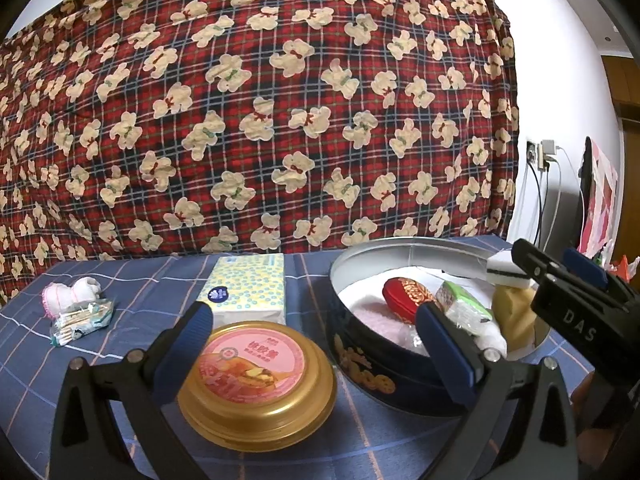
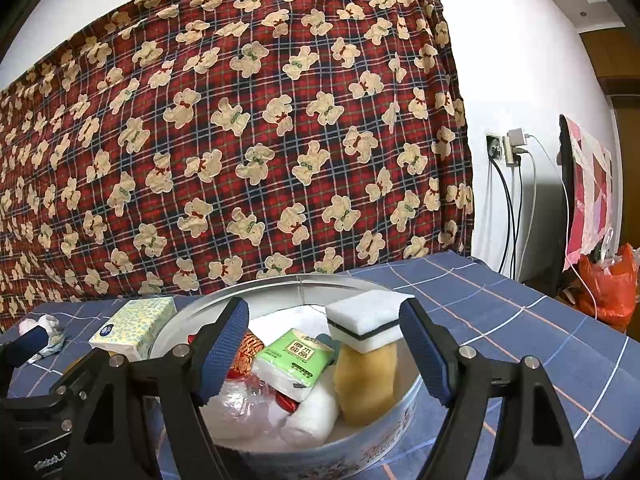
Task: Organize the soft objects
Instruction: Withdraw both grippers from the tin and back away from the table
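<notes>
A round dark blue cookie tin (image 1: 372, 376) stands open on the blue checked tablecloth and shows in the right wrist view (image 2: 280, 284) too. It holds a white-and-black sponge (image 2: 366, 320) leaning on a yellow sponge (image 2: 366, 380), a green tissue pack (image 2: 296, 356), a red pouch (image 1: 406, 298) and white cloths. My right gripper (image 2: 324, 356) is open just over the tin, the sponges between its fingers, nothing held. My left gripper (image 1: 316, 344) is open, its fingers either side of a gold tin lid (image 1: 256, 380) left of the tin.
A dotted tissue box (image 1: 250, 286) lies behind the gold lid. A pink-and-white cloth (image 1: 74, 292) and a cotton swab packet (image 1: 80, 320) lie at the left. A teddy-bear blanket (image 1: 256, 112) hangs behind the table. Wall socket and cables (image 2: 508, 152) are at the right.
</notes>
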Demonstrator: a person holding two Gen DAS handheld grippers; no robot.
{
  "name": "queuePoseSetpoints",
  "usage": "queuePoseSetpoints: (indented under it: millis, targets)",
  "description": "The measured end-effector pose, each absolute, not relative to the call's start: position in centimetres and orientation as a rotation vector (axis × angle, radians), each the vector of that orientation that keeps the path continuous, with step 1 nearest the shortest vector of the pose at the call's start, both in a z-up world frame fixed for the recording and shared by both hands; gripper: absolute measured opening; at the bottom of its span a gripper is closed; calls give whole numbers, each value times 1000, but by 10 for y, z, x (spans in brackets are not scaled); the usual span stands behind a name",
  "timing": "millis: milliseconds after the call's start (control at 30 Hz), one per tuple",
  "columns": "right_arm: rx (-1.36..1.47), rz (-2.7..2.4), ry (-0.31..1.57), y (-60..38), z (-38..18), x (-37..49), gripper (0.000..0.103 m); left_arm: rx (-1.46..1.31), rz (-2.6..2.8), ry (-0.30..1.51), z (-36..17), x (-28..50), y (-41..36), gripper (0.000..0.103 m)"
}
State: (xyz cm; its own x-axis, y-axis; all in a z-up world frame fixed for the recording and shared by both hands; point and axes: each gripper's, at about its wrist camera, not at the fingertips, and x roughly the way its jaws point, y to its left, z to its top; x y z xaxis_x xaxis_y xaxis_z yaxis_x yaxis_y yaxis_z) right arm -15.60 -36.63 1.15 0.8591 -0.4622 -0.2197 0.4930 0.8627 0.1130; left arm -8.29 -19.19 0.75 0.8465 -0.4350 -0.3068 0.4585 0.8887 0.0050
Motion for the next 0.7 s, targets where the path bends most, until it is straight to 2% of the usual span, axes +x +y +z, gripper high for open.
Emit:
queuePoseSetpoints:
  millis: [700]
  targets:
    - [157,-439,167,-325,15,-149,80,77,-431,298,11,-65,-150,103]
